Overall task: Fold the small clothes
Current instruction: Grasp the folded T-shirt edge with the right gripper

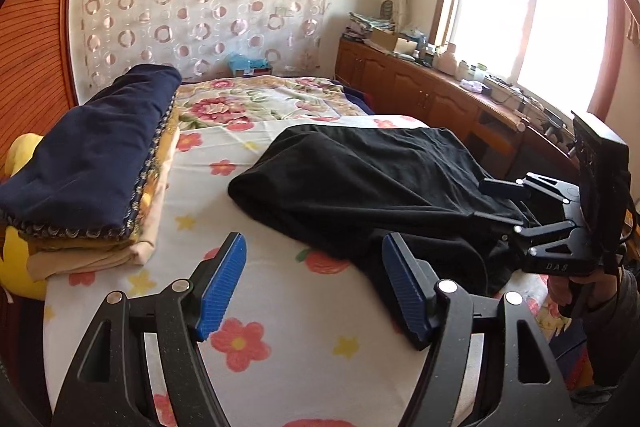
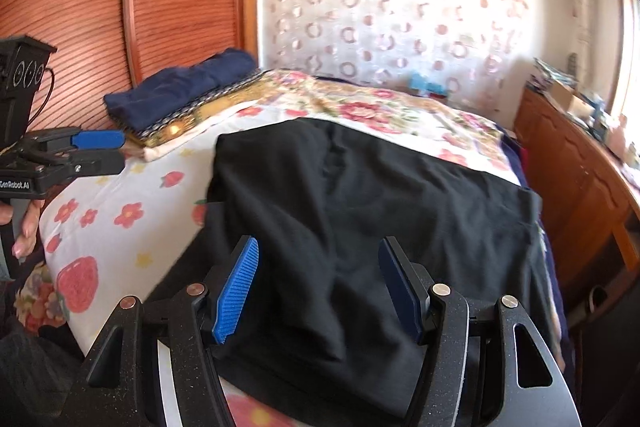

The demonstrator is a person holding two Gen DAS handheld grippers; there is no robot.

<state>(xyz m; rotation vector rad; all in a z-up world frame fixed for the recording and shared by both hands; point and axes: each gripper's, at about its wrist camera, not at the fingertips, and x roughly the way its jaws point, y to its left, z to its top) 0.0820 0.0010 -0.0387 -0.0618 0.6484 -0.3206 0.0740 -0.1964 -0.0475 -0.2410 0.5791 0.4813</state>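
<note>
1. Left gripper (image 1: pixel 314 287): jaws stand apart with nothing between them, only floral sheet (image 1: pixel 280 307) beneath. It hangs at the lower centre of its own view, just left of the garment's near edge. In the right wrist view it appears at the left edge (image 2: pixel 100 149), pads close together from that angle, a hand (image 2: pixel 28 227) on its grip.

2. Right gripper (image 2: pixel 318 291): jaws apart, poised over the black garment (image 2: pixel 360 207). Cloth lies beneath and between the pads, but no pinch is visible. In the left wrist view it sits at the right edge (image 1: pixel 498 201), low against the cloth's right side.

3. Black garment (image 1: pixel 360 179): lies on the bed, centre to right of the left view, partly doubled over, with a rounded fold at its left and loose fabric trailing toward the near edge.

4. Navy stack (image 1: pixel 88 155): folded pile at the left, well apart from the work, likely set aside to keep room.

5. Judgement: both grippers appear released and placed either side of the garment, ready for a fresh hold for the next fold. Loose near fabric may bunch.
</note>
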